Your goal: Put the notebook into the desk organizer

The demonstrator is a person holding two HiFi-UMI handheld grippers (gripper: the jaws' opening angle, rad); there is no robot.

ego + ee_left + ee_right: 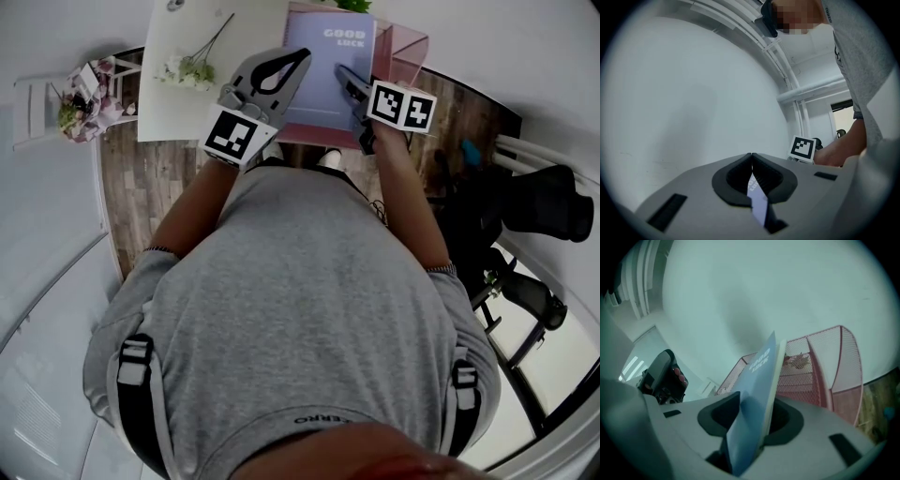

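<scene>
The lavender notebook (323,84) stands at upper centre against the pink mesh desk organizer (405,54); I cannot tell whether it is fully seated. The right tool (347,80) straddles its right edge with jaws slack, not pinching, probably so it can settle in. The left tool (304,56), tips together and empty, sits at its left edge, seemingly to steady it.
</scene>
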